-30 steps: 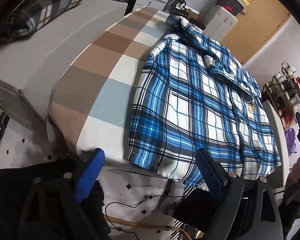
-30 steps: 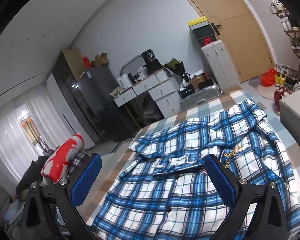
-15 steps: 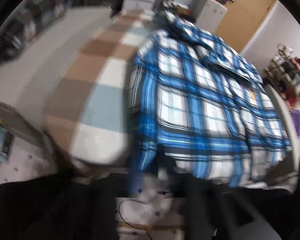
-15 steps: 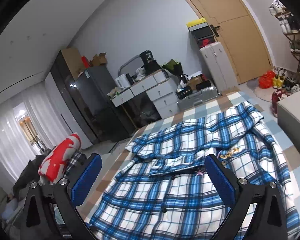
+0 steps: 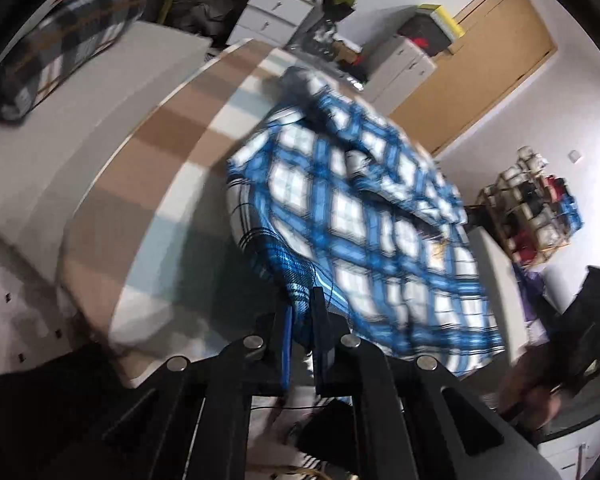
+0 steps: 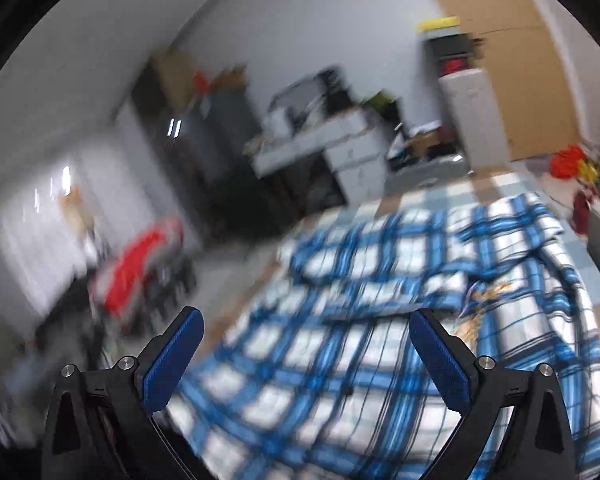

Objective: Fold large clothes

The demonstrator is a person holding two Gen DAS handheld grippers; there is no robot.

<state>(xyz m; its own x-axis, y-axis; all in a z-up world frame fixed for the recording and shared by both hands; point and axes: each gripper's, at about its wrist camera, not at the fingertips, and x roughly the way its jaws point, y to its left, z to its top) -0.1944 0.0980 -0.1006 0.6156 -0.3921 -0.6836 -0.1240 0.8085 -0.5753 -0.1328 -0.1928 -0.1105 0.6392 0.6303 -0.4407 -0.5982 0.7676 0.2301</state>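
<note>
On bed [image 5: 148, 168], shirt [image 5: 364, 216] hem pinched in left gripper [image 5: 302, 312]; right gripper [image 6: 306, 354] agape, seemingly above shirt.

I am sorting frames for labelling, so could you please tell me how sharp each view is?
Left wrist view: blue-and-white plaid shirt motion-smeared, the fingers crisp. Right wrist view: heavier smear across room and shirt, blue-padded fingers sharp; both bowed by fisheye.

Motion blur smears both views. The shirt's [image 5: 364, 216] checks run together, and its near hem is cut off behind the left gripper [image 5: 302, 312]. In the right wrist view, the far desk [image 6: 320, 140] and a red bundle [image 6: 140, 264] at left are unreadable.
</note>
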